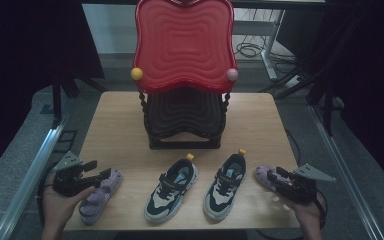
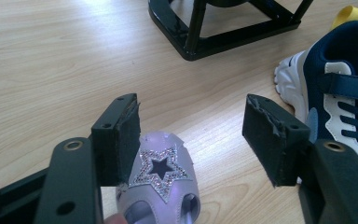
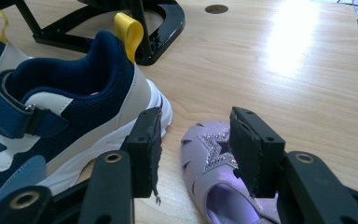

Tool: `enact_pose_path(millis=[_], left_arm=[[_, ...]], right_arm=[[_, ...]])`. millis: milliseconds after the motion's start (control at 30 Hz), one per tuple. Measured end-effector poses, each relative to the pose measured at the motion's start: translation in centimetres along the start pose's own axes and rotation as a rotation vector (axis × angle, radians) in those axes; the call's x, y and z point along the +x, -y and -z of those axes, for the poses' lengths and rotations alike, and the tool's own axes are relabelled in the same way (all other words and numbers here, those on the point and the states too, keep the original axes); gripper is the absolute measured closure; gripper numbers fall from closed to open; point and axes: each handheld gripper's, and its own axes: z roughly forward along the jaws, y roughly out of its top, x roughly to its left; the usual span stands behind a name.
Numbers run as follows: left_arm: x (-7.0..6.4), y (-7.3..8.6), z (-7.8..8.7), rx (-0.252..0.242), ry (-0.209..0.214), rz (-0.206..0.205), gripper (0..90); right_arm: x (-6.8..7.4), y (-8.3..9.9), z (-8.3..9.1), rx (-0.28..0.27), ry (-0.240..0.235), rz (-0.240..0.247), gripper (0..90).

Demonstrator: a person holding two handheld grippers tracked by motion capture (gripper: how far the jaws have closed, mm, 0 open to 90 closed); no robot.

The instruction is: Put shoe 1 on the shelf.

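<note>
Four shoes lie in a row along the near edge of the desk (image 1: pixel 260 110) in the high view, and none has been lifted yet, so the work looks to be at its very start. The rack (image 1: pixel 184 75) with its red top tray stands behind them, and no shoe can be seen on it. The left gripper (image 1: pixel 91 173) hovers over the left purple sandal (image 1: pixel 100 196) at the row's outer end, and the right gripper (image 1: pixel 274 176) sits at the right purple sandal (image 1: pixel 264 173) at the other end. Between them rest the two sneakers (image 1: pixel 171 189), untouched

In the left gripper view the jaws stand spread wide. The left purple sandal (image 2: pixel 164 182) lies low between them, its star toe close against the inner face of the left-hand jaw and well apart from the right-hand jaw, so it is off centre in the gap. One sneaker (image 2: pixel 340 88) lies beyond the right-hand jaw, and the rack foot (image 2: pixel 223 28) sits farther ahead

In the right gripper view the jaws are likewise spread, pinching nothing. The right purple sandal (image 3: pixel 219 182) lies between them, nearer the right-hand jaw, which hides part of its star. The other sneaker (image 3: pixel 70 102) lies just outside the left-hand jaw. Judging by this, both grasps are left to make, and everything after them
</note>
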Motion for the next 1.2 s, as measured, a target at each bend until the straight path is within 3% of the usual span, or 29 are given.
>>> enact_pose_path(millis=[300,533,733,900,1200], left_arm=[[-0.1,0.1,0.7,-0.008,0.019,-0.002,36.3],[0.4,2.4,2.6,-0.006,0.033,0.031,37.8],[0.4,4.1,3.4,0.02,0.026,0.041,40.5],[-0.5,5.0,3.7,0.04,0.041,0.022,44.6],[-1.4,6.7,3.1,0.122,0.034,0.026,53.6]], right_arm=[[-0.3,0.8,0.8,0.006,0.014,-0.011,54.3],[-0.4,1.0,2.0,-0.009,0.031,-0.014,53.6],[-0.5,1.0,1.6,0.003,0.035,-0.023,52.5],[-0.2,1.2,1.4,0.018,0.036,-0.01,52.0],[-0.6,1.1,2.0,-0.01,0.066,-0.039,52.0]])
